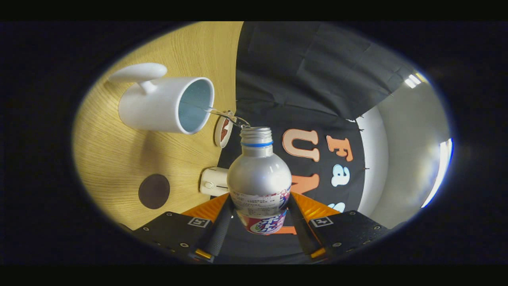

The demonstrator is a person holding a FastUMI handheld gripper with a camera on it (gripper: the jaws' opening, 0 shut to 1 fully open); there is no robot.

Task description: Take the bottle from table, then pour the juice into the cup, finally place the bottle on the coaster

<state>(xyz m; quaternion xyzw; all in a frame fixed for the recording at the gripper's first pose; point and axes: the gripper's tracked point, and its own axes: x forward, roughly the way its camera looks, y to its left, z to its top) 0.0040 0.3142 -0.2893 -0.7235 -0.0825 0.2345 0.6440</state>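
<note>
My gripper (260, 228) is shut on a silver bottle (260, 174) with a coloured label, both fingers (217, 232) pressing its lower body. The view is rolled sideways, so the bottle is tipped over. Its open threaded mouth (256, 133) points at a white cup (166, 104) with a handle, standing on the wooden table (115, 159). A thin clear stream (224, 115) runs from the mouth to the cup's rim. A dark round coaster (154, 191) lies on the table, beside the fingers and nearer to me than the cup.
A small white box-shaped device (214, 181) sits at the table's edge just behind the bottle. A round red-and-white disc (223, 130) lies near the cup's rim. The booth's black cloth wall (309, 79) rises beyond the table.
</note>
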